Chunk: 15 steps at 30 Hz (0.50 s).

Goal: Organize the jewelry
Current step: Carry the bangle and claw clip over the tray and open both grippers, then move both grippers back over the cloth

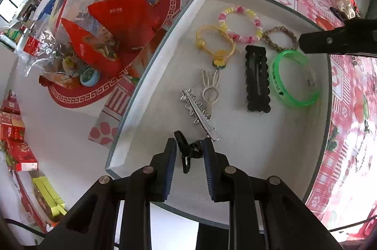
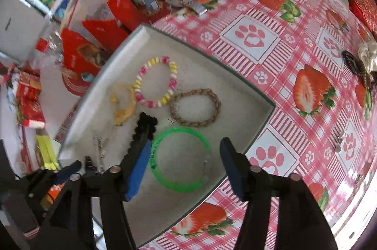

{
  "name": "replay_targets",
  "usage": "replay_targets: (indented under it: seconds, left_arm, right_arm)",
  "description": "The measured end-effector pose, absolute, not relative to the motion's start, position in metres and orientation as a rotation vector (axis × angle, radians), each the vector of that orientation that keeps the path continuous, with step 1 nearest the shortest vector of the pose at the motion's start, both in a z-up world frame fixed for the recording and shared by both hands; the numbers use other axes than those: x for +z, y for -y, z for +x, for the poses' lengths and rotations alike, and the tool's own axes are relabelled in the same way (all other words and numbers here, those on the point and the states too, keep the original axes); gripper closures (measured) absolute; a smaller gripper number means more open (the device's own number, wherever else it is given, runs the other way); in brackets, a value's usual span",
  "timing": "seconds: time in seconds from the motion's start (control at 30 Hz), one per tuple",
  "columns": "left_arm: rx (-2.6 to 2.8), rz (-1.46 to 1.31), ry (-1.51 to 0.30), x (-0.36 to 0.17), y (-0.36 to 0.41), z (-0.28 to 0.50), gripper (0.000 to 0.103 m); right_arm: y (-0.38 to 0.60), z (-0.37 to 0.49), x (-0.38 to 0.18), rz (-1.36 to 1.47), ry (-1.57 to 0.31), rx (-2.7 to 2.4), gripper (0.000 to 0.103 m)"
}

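Note:
A shallow white tray (image 1: 150, 75) holds a pink-yellow bead bracelet (image 1: 240, 24), a yellow hair tie (image 1: 214, 45), a braided band (image 1: 280, 38), a green bangle (image 1: 293, 78), a black clip (image 1: 257, 78), a rabbit clip (image 1: 210, 90) and a star clip (image 1: 200, 114). My left gripper (image 1: 189, 151) is open just above the tray, with a small black clip (image 1: 188, 151) lying between its fingers. My right gripper (image 2: 186, 153) is open over the green bangle (image 2: 179, 160), empty. The tray (image 2: 235, 75) and braided band (image 2: 195, 107) also show there.
The tray sits on a pink strawberry tablecloth (image 2: 294, 38). A dark hair clip and cream scrunchie (image 2: 360, 61) lie at the cloth's right. Small metal pieces (image 2: 339, 144) lie right of the tray. Red bags and clutter (image 1: 113, 26) stand to the left, beyond the table.

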State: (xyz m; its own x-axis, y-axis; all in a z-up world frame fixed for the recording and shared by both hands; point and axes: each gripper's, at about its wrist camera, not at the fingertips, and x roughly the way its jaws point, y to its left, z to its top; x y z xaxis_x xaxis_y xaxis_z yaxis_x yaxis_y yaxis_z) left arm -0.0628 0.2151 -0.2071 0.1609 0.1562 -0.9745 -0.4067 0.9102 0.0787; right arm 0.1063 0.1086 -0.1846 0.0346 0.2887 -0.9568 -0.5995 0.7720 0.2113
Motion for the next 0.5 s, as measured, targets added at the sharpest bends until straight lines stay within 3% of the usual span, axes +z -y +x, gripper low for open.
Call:
replay_targets:
  seconds: [0.1,0.13,0.17,0.2,0.5]
  left_arm:
    - [0.392,-0.206,-1.345,-0.202,-0.212,-0.060,0.071]
    - [0.384,-0.202,-1.345,-0.200,-0.211,-0.059,0.060]
    - [0.381,-0.200,-1.345,-0.198,-0.210,-0.059,0.016]
    - [0.389,-0.195,-1.330,-0.194,-0.209,-0.059,0.000]
    - [0.312,-0.111,-1.309,-0.171,-0.180,-0.042,0.000]
  right_arm:
    - [-0.096,0.105,-0.174,-0.217,-1.360,0.689,0.025]
    - [-0.091,0.103,-0.171,-0.195,-1.355,0.683,0.024]
    - [-0.085,0.102,-0.168,-0.177,-1.350,0.674,0.023]
    - [-0.077,0.100,-0.164,-0.159,-1.346,0.660,0.023]
    - [0.018,0.100,-0.162,-0.039,-1.383,0.489,0.023]
